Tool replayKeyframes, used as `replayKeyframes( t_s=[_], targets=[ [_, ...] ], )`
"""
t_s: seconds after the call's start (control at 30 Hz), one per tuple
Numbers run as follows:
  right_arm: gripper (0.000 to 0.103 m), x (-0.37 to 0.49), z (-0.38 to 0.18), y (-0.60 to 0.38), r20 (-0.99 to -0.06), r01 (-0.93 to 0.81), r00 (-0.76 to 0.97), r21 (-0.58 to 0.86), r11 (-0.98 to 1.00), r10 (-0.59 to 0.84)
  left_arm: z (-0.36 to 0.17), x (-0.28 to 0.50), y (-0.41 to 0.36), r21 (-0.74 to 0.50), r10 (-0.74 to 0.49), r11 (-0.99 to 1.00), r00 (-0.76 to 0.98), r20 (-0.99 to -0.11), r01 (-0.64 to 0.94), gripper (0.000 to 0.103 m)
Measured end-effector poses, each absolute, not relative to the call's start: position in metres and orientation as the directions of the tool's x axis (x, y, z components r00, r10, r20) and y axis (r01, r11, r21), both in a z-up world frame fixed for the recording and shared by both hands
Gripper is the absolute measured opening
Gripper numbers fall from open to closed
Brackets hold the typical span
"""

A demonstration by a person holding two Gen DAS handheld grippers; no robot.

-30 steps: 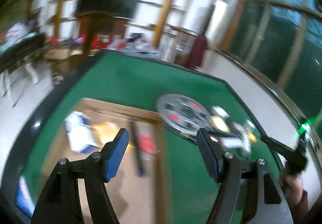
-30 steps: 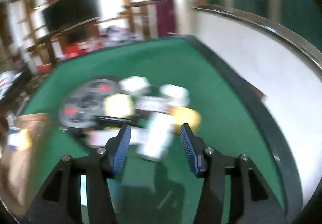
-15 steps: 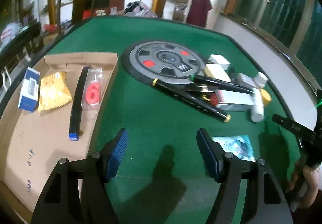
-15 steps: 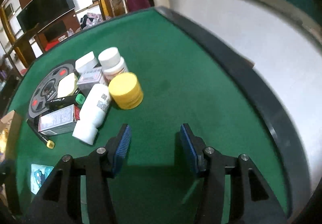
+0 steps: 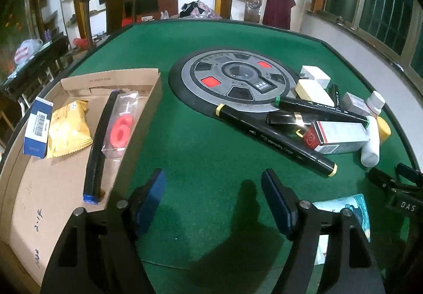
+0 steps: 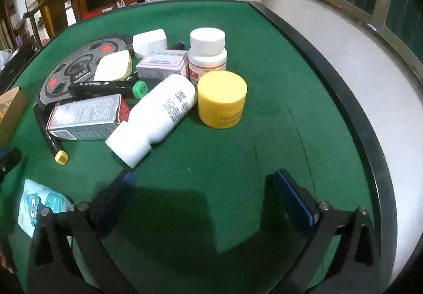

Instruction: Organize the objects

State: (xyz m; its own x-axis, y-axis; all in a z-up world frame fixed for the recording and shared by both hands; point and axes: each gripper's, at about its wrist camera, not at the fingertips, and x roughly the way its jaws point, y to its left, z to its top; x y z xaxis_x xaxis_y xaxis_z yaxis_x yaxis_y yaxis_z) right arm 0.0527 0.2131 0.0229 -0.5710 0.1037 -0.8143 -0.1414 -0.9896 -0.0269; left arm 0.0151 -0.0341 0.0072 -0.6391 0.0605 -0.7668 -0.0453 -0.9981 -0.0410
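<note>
Left of the dial (image 5: 235, 82) set into the green bench (image 5: 201, 151), the box (image 5: 66, 183) already holds a blue carton (image 5: 37, 127), a yellow packet (image 5: 69, 130), a black stick (image 5: 99, 143) and a red "6" candle (image 5: 120, 130). The left gripper (image 5: 212, 199) hangs over bare felt just beside the box, jaws opening with nothing between them.

Right of the dial lies the unsorted pile: two markers (image 5: 275, 140), a grey carton (image 6: 84, 117), a toppled white bottle (image 6: 156, 117), an upright pill bottle (image 6: 207, 56) and a yellow jar (image 6: 222, 98). A cartoon sachet (image 6: 39, 204) lies apart from it, well short of the dial. The right gripper (image 6: 203, 199) hovers short of the pile, jaws opening, empty.

The bottle looks the likely pick: close across its body, since it may roll.

Readable: "DAS" on the right gripper's side; the jar's lettering is too faint.
</note>
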Motion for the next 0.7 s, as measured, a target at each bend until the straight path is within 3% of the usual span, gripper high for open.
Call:
replayKeyframes(
  t_s=[0.3,0.37,0.4,0.7],
  targets=[
    [0.103,0.054,0.024,0.213,-0.815,-0.141,-0.571,-0.025,-0.99,0.102,0.001,0.008,-0.019,0.023,0.018,-0.998,-0.611,-0.791,-0.059,0.088],
    [0.103,0.053,0.024,0.212,-0.815,-0.141,-0.571,-0.026,-0.99,0.102,0.0,0.008,-0.018,0.029,0.013,-0.998,-0.607,-0.795,-0.061,0.094],
    [0.103,0.053,0.024,0.212,-0.815,-0.141,-0.571,-0.025,-0.99,0.102,-0.002,0.007,-0.015,0.042,0.01,-0.996,-0.595,-0.804,-0.073,0.102],
    [0.103,0.054,0.023,0.212,-0.815,-0.141,-0.57,-0.025,-0.99,0.102,-0.004,0.006,-0.009,0.052,0.008,-0.995,-0.583,-0.812,-0.085,0.102]
  ],
)
